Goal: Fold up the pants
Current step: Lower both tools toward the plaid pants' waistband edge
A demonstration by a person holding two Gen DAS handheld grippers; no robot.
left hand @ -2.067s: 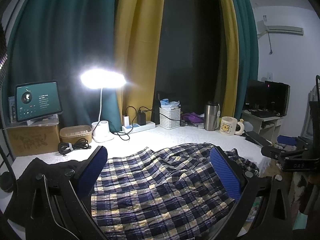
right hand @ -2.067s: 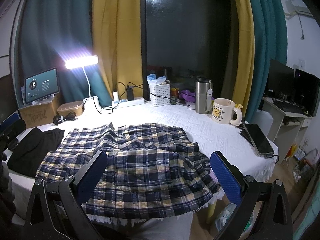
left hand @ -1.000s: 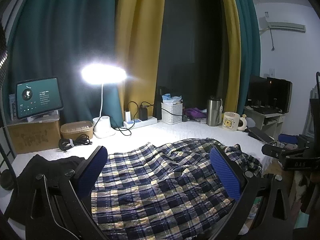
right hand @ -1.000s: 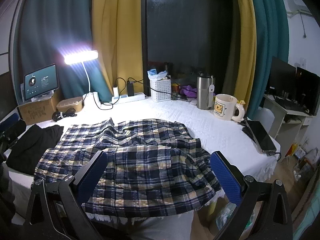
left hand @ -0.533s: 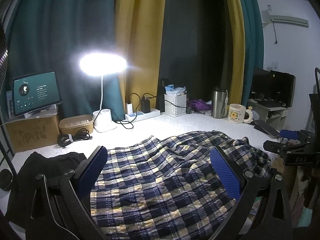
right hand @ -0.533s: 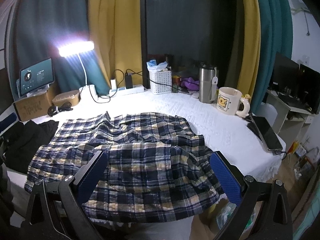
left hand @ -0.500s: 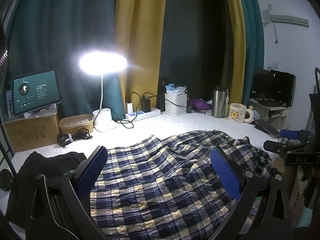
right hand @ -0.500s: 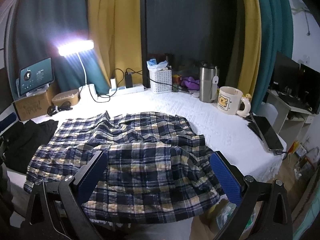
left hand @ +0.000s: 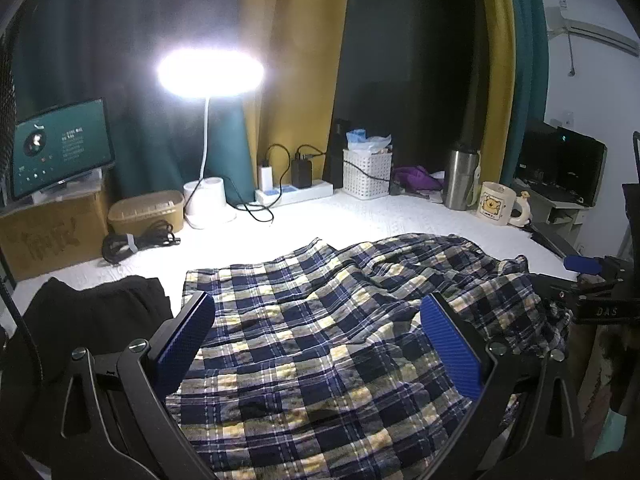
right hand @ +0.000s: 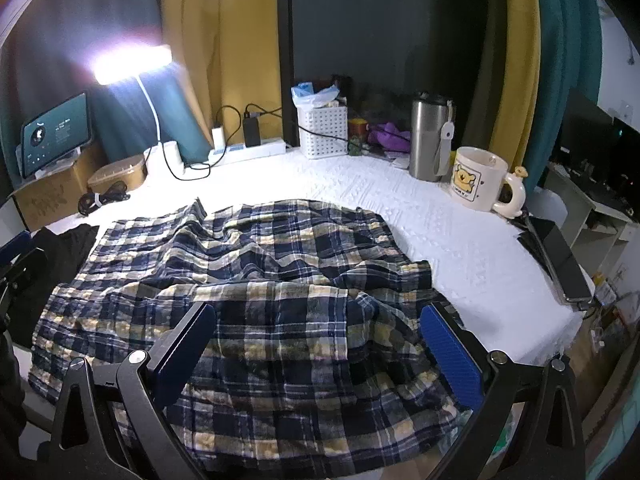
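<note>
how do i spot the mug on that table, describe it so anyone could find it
Start at the white-covered table and follow its back edge right, past the white lattice basket. Beside the tall steel tumbler stands a cream ceramic mug, the only thing printed with a yellow bear.

The pants (right hand: 256,280) lie spread and rumpled across the near half of the desk (right hand: 460,240), their near edge hanging over its front. My left tool (left hand: 316,340) and my right tool (right hand: 316,344) both hover above them, jaws wide apart. Left of the pants lies another garment (left hand: 92,316). Behind that sit a coiled cable (left hand: 136,242), a lidded box (left hand: 146,210) and a tablet (left hand: 60,146) on a carton (left hand: 48,236). Along the back stand a lamp (left hand: 208,200), a power strip (left hand: 294,194), a basket (right hand: 322,130) and a flask (right hand: 430,144). A mug (right hand: 478,184) stands right of the flask, and a phone (right hand: 556,256) lies at the desk's right edge.
</note>
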